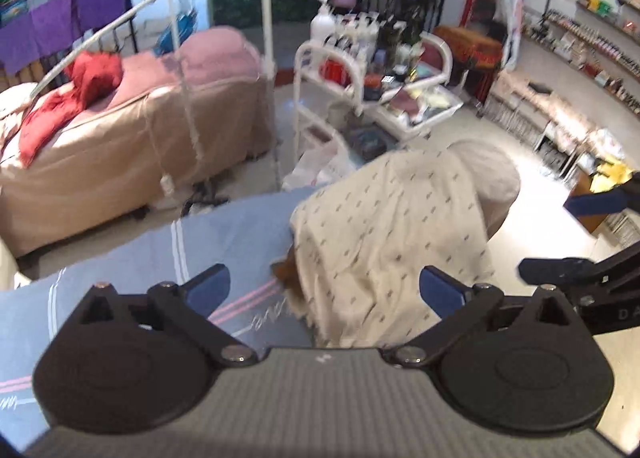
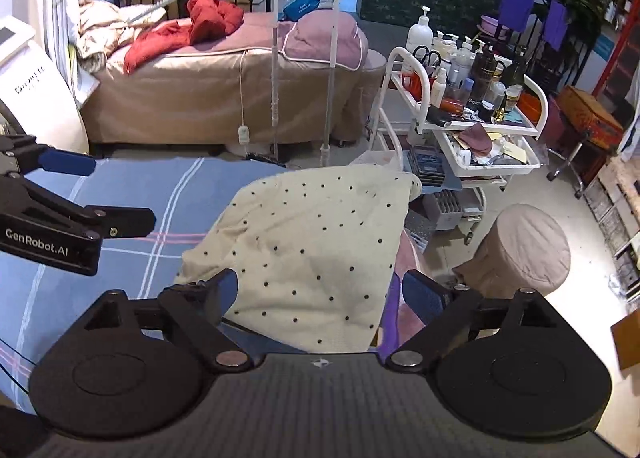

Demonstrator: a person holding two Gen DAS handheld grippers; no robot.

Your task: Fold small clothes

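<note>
Both grippers hang over the bed with their jaws spread wide, holding nothing. The left gripper (image 1: 324, 290) sits low, the cream dotted garment (image 1: 392, 234) at about one o'clock from it, lying on the blue striped sheet (image 1: 224, 234) near the bed's edge. The right gripper (image 2: 320, 290) has that same garment (image 2: 316, 242) straight ahead at twelve. At two o'clock stands a white trolley (image 2: 404, 58) crowded with bottles.

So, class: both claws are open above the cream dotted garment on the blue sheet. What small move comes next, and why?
Probably lower the right claw onto the near edge of the cream garment and close. Both claws are open and hold nothing; the left claw hovers alongside.
</note>
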